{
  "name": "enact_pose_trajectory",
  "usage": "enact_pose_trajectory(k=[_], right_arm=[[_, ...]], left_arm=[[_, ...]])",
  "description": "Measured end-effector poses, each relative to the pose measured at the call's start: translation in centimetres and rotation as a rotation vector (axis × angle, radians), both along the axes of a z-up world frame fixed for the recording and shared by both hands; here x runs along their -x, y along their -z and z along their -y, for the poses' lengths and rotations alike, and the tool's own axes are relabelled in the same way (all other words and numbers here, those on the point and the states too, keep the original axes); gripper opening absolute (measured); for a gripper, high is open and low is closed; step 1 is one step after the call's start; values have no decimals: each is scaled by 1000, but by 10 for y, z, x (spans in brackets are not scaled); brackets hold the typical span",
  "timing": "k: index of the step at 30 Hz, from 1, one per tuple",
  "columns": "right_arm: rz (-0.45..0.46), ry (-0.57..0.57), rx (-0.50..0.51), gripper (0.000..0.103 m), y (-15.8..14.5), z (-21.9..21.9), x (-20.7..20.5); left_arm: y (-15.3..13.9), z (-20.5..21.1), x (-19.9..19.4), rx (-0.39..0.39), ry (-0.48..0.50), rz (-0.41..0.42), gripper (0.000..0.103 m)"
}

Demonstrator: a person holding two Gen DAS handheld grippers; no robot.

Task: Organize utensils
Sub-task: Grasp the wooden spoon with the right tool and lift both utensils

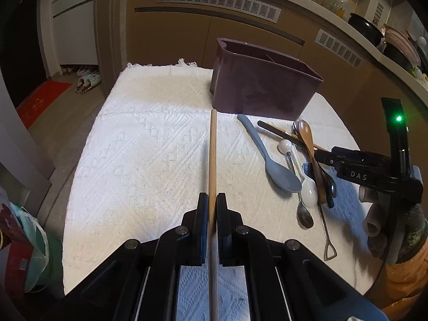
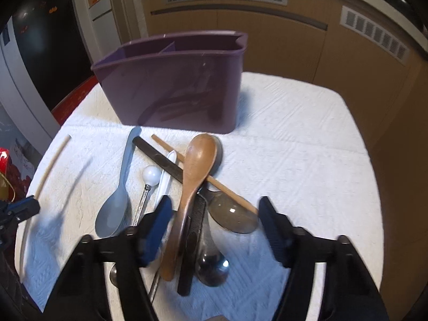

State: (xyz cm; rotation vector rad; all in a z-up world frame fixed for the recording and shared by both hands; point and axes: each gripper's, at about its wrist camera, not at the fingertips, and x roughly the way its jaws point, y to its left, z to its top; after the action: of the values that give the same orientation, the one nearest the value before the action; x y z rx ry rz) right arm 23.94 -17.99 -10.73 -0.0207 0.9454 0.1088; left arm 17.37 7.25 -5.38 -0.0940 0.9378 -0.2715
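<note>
One pale wooden chopstick (image 1: 213, 157) is clamped in the closed left gripper (image 1: 212, 208), its long axis running straight ahead along the fingers so its tip nearly meets the near wall of the purple holder (image 1: 264, 91), which stands just ahead and slightly right on the white-clothed table (image 1: 133, 147). From the right wrist, the right gripper (image 2: 214, 224) stands half open and holds nothing, straddling the brown wooden spoon (image 2: 196, 176) whose handle runs back between its fingers, with the grey spoon (image 2: 117, 200) ahead-left in the heap.
</note>
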Motion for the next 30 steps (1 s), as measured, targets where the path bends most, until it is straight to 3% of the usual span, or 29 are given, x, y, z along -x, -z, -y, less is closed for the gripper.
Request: enact_pose_trajectory(k=[4,15,20,30], right_arm=[[-16,-32,-35,35,10,-6,-1],[-22,-35,72,30,19,-22,-19],[7,-53,96,11,15,-26,-19],[136,-128,34,11,-35,-22,38]], left_arm=[[2,-4,-2,21,-5,8,4],[20,-3,-7,39,18,-22,4],[20,-5,-5,41,17,-25,4],[-7,14,12,32,55,30,4]])
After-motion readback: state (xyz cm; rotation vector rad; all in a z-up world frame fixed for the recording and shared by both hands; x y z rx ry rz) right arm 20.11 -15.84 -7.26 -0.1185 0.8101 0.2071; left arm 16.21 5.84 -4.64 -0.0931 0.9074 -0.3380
